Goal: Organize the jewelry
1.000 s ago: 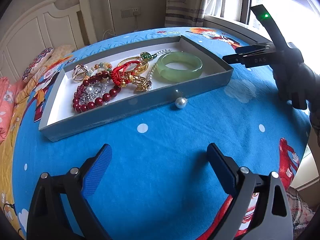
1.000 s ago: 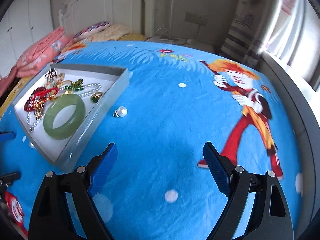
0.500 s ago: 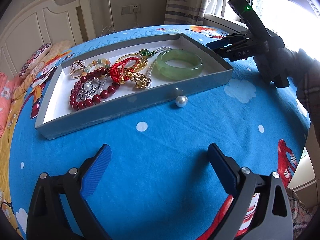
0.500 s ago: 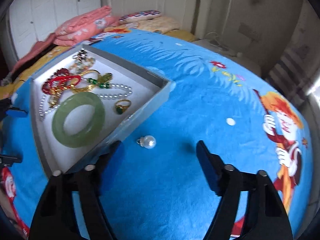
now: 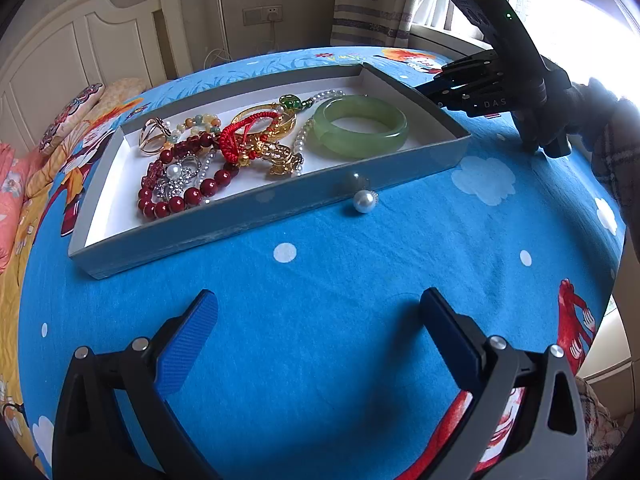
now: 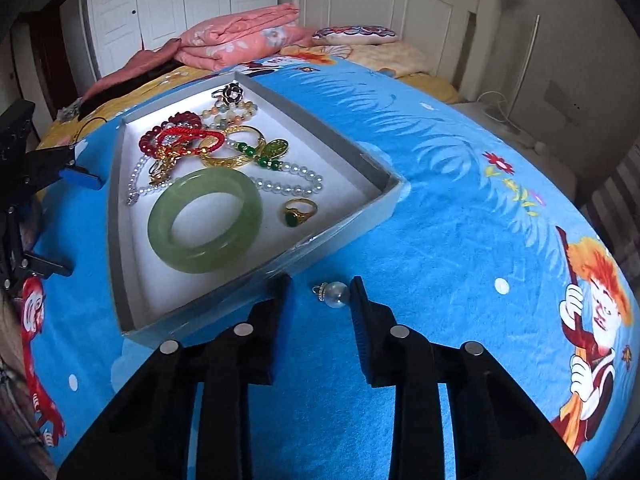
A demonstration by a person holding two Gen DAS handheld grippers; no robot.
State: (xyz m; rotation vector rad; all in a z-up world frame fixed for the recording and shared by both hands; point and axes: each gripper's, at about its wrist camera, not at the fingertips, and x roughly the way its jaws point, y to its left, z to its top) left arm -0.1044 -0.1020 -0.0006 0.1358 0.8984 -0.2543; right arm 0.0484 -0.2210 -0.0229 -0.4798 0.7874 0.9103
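Observation:
A loose pearl pendant lies on the blue cloth just outside the grey jewelry tray. In the left wrist view the pearl sits against the tray's front wall. The tray holds a green jade bangle, a gold ring with a green stone, a pearl strand, a gold bangle, red beads and a red cord. My right gripper is open, narrowed around the pearl, its right pad close to it. My left gripper is open and empty, well short of the tray.
The blue cartoon-print cloth covers a round table. A bed with pink bedding and a white headboard stands behind. A window is at the right. The right gripper's body hovers past the tray's right end.
My right gripper has swung left and come down to the pearl, its fingers narrowing around it. My left gripper has barely moved.

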